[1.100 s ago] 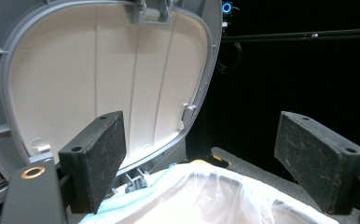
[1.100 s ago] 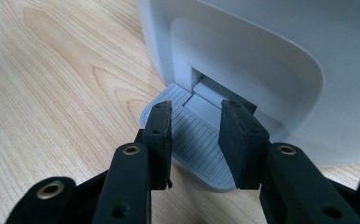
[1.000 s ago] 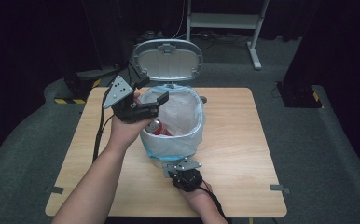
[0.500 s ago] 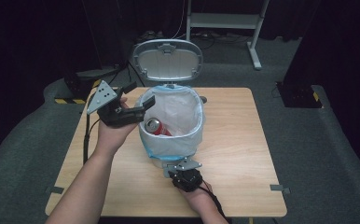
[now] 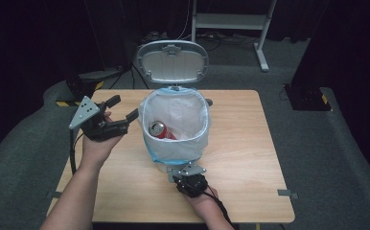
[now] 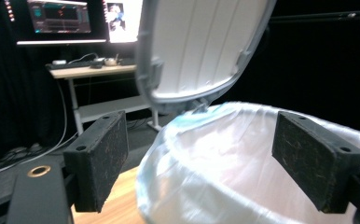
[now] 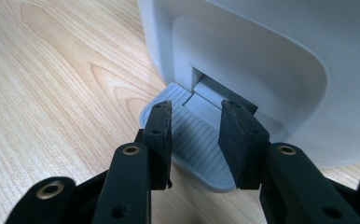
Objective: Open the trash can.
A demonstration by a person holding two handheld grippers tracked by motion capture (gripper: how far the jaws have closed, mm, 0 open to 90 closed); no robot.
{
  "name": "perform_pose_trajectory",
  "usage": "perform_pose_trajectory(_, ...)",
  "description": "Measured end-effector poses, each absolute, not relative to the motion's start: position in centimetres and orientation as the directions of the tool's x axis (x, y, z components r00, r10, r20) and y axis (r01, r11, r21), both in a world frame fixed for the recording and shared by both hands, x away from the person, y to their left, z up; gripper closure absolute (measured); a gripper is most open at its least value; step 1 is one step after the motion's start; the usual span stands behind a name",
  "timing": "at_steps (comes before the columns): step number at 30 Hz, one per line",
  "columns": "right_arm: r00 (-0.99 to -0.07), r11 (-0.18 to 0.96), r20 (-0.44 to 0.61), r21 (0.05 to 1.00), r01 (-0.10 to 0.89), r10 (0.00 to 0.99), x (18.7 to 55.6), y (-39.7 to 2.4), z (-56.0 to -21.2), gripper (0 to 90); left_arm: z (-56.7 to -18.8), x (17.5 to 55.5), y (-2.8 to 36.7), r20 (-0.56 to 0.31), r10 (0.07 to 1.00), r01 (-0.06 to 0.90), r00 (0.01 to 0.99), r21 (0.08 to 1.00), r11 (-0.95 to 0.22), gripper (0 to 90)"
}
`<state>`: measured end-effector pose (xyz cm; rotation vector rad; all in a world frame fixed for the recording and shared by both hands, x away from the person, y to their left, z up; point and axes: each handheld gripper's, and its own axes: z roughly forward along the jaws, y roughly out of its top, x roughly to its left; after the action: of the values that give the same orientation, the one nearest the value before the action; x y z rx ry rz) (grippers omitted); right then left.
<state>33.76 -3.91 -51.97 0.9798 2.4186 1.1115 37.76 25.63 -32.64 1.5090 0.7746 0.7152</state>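
Right now my right tongs [image 7: 194, 140] press down on the bin's pedal [image 7: 187, 140], jaws narrowed but gripping nothing, and that holds the lid [image 5: 172, 62] up. My left tongs [image 5: 121, 115] hang wide and empty just beside the bin [image 5: 173, 120] on the table [image 5: 250, 143]. A red can [image 5: 158, 129] lies inside the bag liner [image 6: 215, 154]. I judge the drop done; next I should ease off the pedal slowly so the lid shuts without rocking the bin.
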Motion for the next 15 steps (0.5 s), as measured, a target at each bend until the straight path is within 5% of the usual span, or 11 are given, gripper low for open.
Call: perform_pose_trajectory(15, -0.718, 0.459, 0.023, 0.755, 0.468, 0.696, 33.8, -4.0, -52.0, 64.3, -37.3, 36.2, 28.5, -0.02, 0.843, 0.156, 0.538, 0.985, -0.076, 19.5)
